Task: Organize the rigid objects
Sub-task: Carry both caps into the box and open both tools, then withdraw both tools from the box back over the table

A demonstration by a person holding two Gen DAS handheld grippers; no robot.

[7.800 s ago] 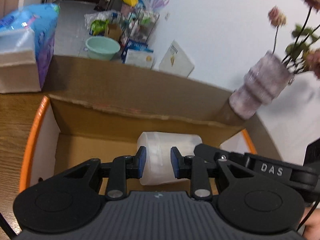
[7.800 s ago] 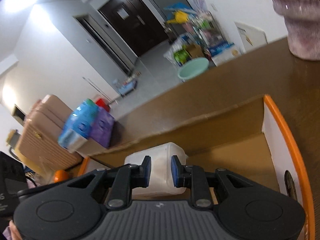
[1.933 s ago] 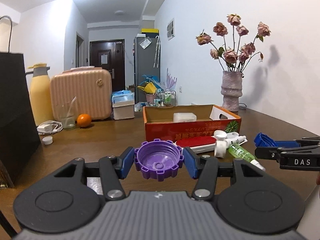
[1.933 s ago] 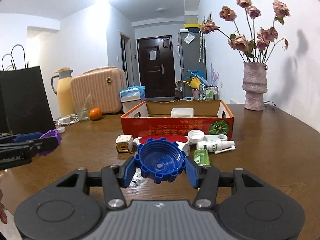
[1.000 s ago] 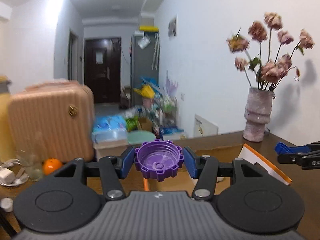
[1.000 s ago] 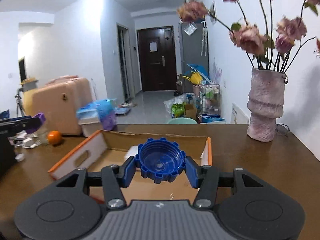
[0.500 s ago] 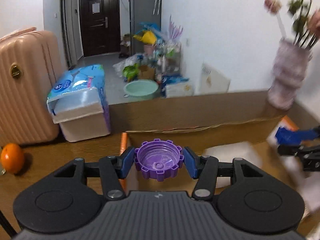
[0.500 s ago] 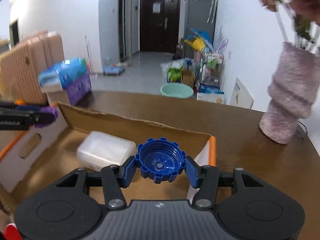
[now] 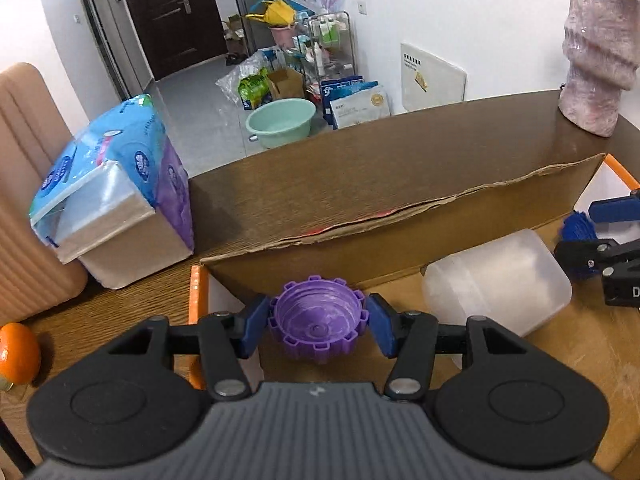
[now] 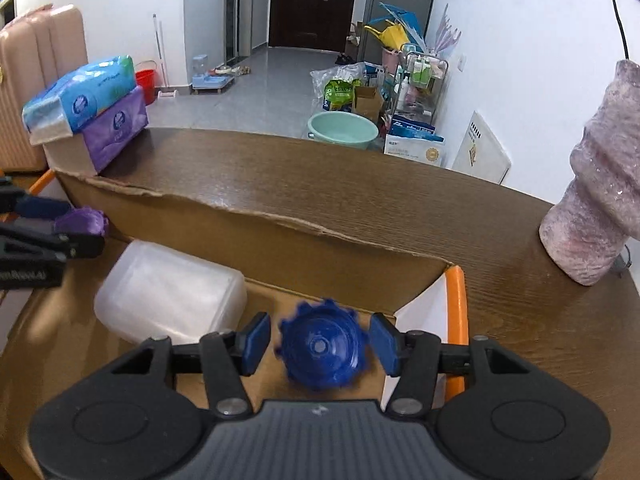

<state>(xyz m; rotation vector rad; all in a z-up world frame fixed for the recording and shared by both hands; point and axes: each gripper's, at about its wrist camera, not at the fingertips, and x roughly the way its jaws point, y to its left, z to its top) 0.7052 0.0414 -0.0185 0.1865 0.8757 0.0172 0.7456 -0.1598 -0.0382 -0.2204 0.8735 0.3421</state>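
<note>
The left gripper (image 9: 318, 324) is clamped on the purple cap (image 9: 317, 329), poised over the left end of the cardboard box (image 9: 400, 236), with the translucent container (image 9: 496, 284) lying on the box floor ahead to its right. The right gripper (image 10: 320, 342) has just been opening; its pads stand clear of the blurred blue cap (image 10: 323, 354) between them, above the box's right end, the container ahead to its left.

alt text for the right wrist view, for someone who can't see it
The right tongs have just opened around a blurred blue cap, gaps showing at both pads, over the right end of a cardboard box. A translucent plastic container lies inside; the left tongs hold a purple cap at far left.
</note>
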